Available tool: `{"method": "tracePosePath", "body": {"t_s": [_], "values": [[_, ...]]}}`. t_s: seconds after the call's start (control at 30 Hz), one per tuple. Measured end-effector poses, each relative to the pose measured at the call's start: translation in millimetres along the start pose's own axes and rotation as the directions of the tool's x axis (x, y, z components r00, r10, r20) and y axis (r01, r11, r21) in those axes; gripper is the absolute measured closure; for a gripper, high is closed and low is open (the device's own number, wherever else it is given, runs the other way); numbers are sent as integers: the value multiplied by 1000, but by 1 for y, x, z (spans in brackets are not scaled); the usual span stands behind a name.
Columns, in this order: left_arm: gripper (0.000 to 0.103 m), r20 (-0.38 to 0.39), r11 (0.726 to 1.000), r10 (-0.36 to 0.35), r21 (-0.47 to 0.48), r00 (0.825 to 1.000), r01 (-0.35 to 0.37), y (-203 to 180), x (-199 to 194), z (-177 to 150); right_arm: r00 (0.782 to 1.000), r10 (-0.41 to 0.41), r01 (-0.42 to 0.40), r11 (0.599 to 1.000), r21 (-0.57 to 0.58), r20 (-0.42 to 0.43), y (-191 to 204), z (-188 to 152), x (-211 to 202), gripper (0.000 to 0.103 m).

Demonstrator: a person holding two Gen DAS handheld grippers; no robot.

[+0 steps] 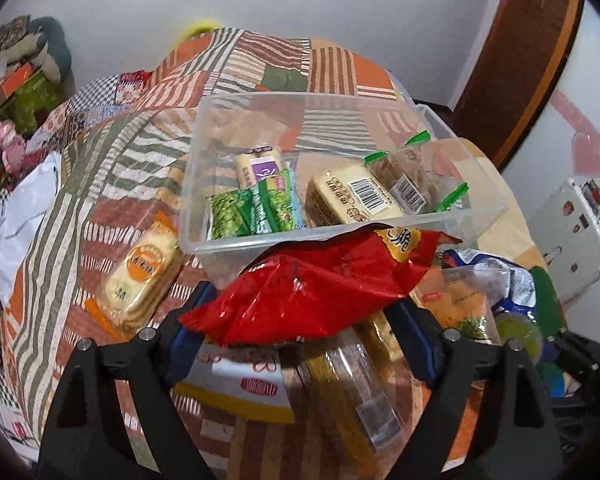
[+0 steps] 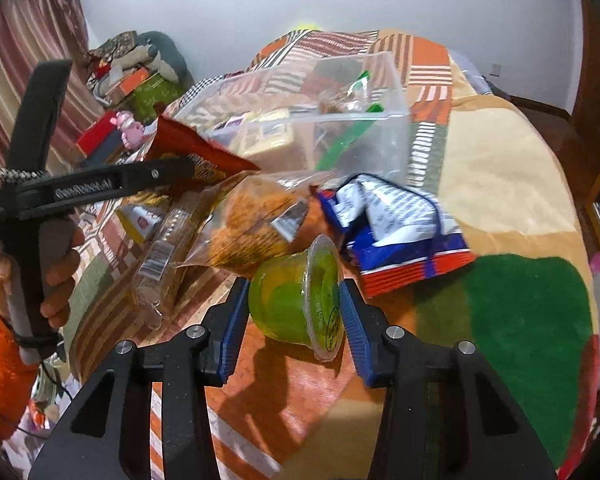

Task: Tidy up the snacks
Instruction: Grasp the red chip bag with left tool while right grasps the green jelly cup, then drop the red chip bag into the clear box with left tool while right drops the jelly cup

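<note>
Left wrist view: the left gripper [image 1: 300,320] pinches a crinkled red snack bag [image 1: 316,284] between its blue pads, the bag lifted above the patchwork quilt [image 1: 112,168] and reaching the near rim of a clear plastic bin [image 1: 480,184]. Inside the bin lie green packets [image 1: 252,208], a purple-labelled pack [image 1: 260,168] behind them, a yellow barcoded pack [image 1: 352,200] and a clear cookie pack with green ends [image 1: 412,176]. Left of the bin, on the quilt, lies an orange-labelled cracker pack [image 1: 144,280]. Under the red bag sit a long clear biscuit sleeve [image 1: 352,392] and a white-and-yellow packet [image 1: 244,384].

Right wrist view: the right gripper [image 2: 294,308] has a green jelly cup [image 2: 296,300] lying on its side between its spread pads; both pads seem to touch the cup, though whether they squeeze it is unclear. Just beyond lie a clear bag of orange snacks [image 2: 252,224] and a blue, white and orange bag [image 2: 400,236]. The bin stands farther back. At left, the person's left hand [image 2: 56,276] grips the other tool's handle.
</note>
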State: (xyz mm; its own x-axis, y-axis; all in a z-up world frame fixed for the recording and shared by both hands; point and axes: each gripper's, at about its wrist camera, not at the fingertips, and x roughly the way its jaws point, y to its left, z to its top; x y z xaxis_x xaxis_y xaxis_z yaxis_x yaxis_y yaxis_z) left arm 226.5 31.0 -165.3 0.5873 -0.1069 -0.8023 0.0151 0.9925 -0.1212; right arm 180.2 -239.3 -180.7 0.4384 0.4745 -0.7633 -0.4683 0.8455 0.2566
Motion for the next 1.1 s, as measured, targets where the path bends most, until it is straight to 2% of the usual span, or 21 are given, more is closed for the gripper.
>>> {"method": "tracePosePath", "body": {"t_s": [0.17, 0.2, 0.23, 0.3, 0.37, 0.43, 0.6, 0.87, 1.1], "values": [[18, -2, 999, 5, 35, 1000, -5, -5, 8, 1, 1000, -8, 8, 1000, 17, 19, -6, 1, -9, 63], [20, 12, 999, 3, 38, 1000, -3, -5, 7, 0, 1000, -10, 10, 1000, 18, 23, -7, 2, -11, 65], [23, 24, 999, 0, 43, 1000, -1, -6, 5, -1, 1000, -11, 11, 1000, 20, 26, -8, 3, -13, 65], [36, 42, 998, -7, 68, 999, 5, -8, 0, -4, 999, -11, 11, 1000, 23, 36, -9, 5, -16, 65], [42, 64, 995, 0, 99, 998, -6, -12, -5, -7, 999, -13, 12, 1000, 22, 41, -9, 8, -17, 65], [56, 82, 991, 2, 130, 997, -13, -16, -11, -10, 999, -11, 10, 1000, 24, 49, -8, 8, -19, 65], [66, 145, 980, 4, 194, 989, -32, -25, -35, -20, 998, 2, -4, 1000, 24, 69, -6, 9, -25, 65], [67, 201, 989, -15, 148, 980, -15, -21, -66, -15, 990, 28, -31, 999, 15, 137, -1, 24, -44, 65], [67, 273, 995, -13, 97, 962, -15, -13, -92, -2, 976, 30, -27, 1000, -16, 215, 7, 50, -52, 65]]}}
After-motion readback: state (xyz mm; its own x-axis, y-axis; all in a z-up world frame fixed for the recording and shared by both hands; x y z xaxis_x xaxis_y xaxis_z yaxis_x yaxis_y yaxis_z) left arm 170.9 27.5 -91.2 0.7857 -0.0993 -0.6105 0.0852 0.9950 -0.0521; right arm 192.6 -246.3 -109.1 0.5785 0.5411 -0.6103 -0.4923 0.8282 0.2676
